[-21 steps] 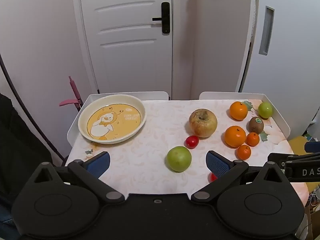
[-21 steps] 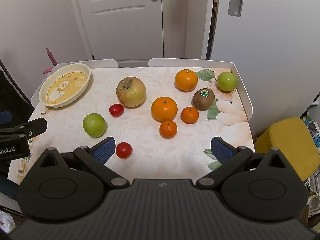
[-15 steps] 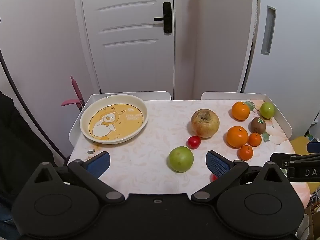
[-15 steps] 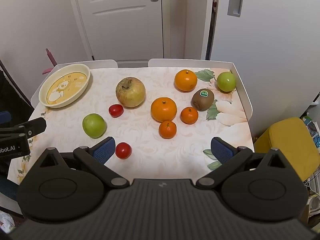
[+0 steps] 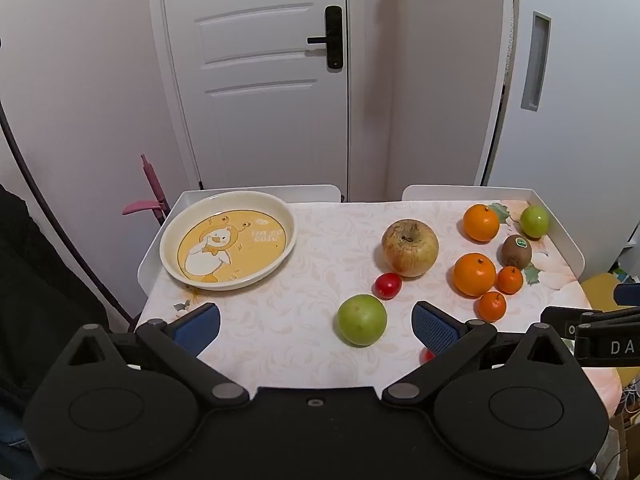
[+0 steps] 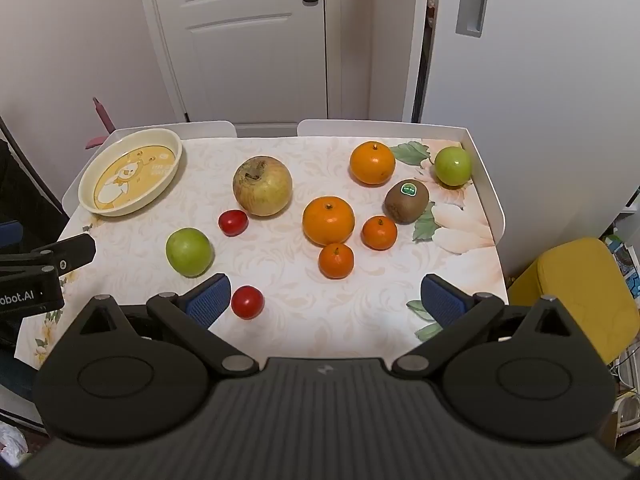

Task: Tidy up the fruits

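Fruit lies loose on the table. A yellow duck plate (image 5: 228, 240) (image 6: 130, 178) sits empty at the far left. A big russet apple (image 5: 410, 247) (image 6: 262, 185), a green apple (image 5: 362, 319) (image 6: 189, 252), two cherry tomatoes (image 6: 233, 222) (image 6: 247, 301), two oranges (image 6: 372, 162) (image 6: 328, 220), two mandarins (image 6: 379, 232) (image 6: 336, 260), a kiwi (image 6: 407, 201) and a second green apple (image 6: 453, 166) are spread to the right. My left gripper (image 5: 316, 326) is open and empty above the near edge. My right gripper (image 6: 325, 298) is open and empty.
The table has a raised white rim (image 6: 486, 184) on its sides and back. A white door (image 5: 260, 80) and wall stand behind it. A yellow stool (image 6: 576, 292) stands to the right. A pink handle (image 5: 150, 184) leans at the far left.
My left gripper has drifted slightly left and back, so the fruit sits a little further right in its view. My right gripper has barely moved. No fruit has moved.
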